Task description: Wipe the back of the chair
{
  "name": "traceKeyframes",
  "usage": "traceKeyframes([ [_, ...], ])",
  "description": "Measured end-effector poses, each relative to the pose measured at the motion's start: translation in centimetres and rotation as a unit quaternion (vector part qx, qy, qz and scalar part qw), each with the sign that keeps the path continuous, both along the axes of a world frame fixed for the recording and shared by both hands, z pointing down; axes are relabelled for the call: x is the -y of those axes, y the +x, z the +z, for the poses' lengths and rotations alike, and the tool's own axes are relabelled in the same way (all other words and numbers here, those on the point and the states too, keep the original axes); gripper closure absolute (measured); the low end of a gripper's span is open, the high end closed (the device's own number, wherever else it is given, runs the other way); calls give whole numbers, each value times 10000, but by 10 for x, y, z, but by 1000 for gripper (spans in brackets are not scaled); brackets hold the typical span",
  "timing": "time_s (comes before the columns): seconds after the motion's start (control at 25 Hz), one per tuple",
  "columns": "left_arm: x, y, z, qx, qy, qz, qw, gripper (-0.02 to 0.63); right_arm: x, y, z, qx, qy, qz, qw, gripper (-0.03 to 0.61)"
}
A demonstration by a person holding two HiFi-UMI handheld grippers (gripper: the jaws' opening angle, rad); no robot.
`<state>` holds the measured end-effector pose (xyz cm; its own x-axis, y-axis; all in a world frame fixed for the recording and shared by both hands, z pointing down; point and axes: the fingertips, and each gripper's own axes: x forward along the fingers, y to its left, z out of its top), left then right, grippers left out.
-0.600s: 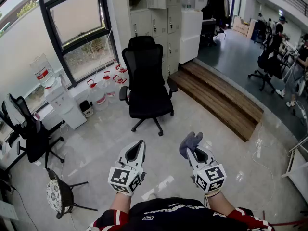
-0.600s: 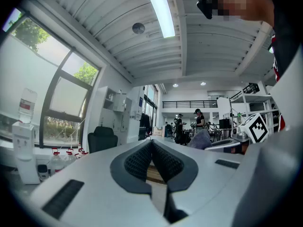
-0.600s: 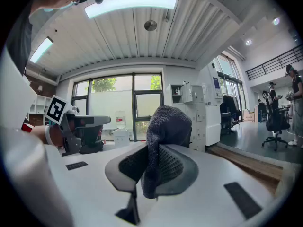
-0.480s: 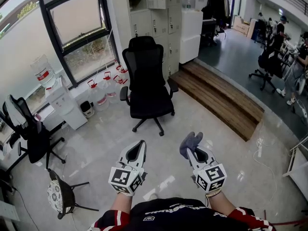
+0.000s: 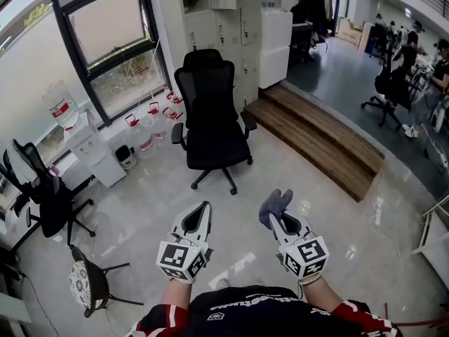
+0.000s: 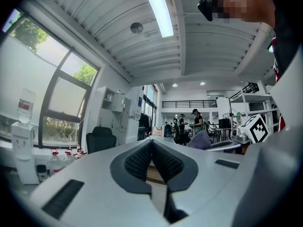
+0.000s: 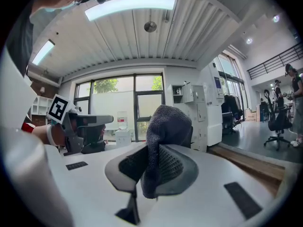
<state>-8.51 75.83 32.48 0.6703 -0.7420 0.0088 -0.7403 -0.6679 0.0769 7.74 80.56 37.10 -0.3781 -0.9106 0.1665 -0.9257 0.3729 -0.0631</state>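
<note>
A black office chair point(image 5: 212, 114) stands on the tiled floor ahead, its seat facing me and its back towards the lockers. It also shows small in the left gripper view point(image 6: 100, 139). My left gripper point(image 5: 203, 210) is held low in front of me, well short of the chair, and is shut with nothing in it point(image 6: 151, 144). My right gripper point(image 5: 276, 217) is level with it on the right and shut on a grey cloth point(image 5: 274, 203). The cloth point(image 7: 166, 122) stands bunched up above the jaws.
Water jugs point(image 5: 151, 116) and a white dispenser point(image 5: 85, 144) line the window wall. A second black chair point(image 5: 43, 196) and a small stool-like chair point(image 5: 88, 284) stand at the left. A wooden step point(image 5: 319, 144) runs along the right. People work at far right point(image 5: 414, 42).
The view has shifted a little, so the chair sits slightly lower-left. Both grippers hold the same pose, the cloth still in the right one.
</note>
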Motion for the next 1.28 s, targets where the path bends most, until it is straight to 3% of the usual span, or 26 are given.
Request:
traceKeyframes([
  [0.56,-9,53,3,129,1,-106,9999,589,-5,47,7,76,41,-269,9996,517],
  [0.88,-3,51,21,196,-158,-325,9992,589,-1,59,29,264,-148,-337,9990,515],
  [1.28,80,43,45,72,-319,-276,9991,589,76,48,46,225,-313,-316,9988,514],
])
